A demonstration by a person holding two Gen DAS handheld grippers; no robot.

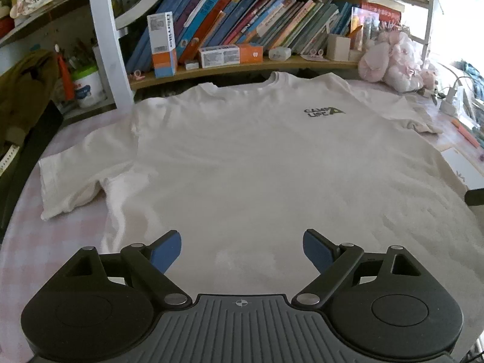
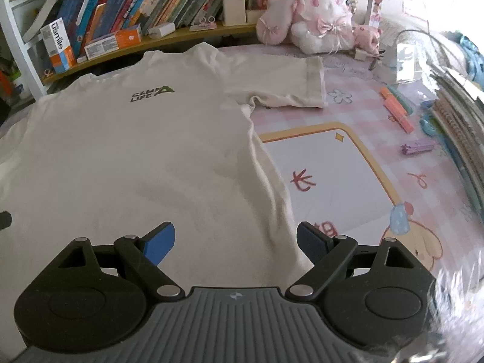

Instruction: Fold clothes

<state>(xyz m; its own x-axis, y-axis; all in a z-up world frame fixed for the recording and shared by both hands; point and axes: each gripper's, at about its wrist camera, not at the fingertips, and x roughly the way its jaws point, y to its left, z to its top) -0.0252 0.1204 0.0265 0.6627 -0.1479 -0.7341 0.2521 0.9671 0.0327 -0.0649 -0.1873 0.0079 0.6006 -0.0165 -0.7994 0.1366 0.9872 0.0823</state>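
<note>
T-shirt flat | plush toy, markers beside | both grippers' fingers released

A table with a pink checked cover fills the frame. A white T-shirt lies flat on it at the left, plush toys at the top, pens at the right.

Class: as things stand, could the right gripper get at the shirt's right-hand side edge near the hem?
Probably yes. The right gripper is open, empty and hangs over the shirt, whose side edge runs between its fingers. Nothing lies on that edge; the mat beside it is bare there.
</note>
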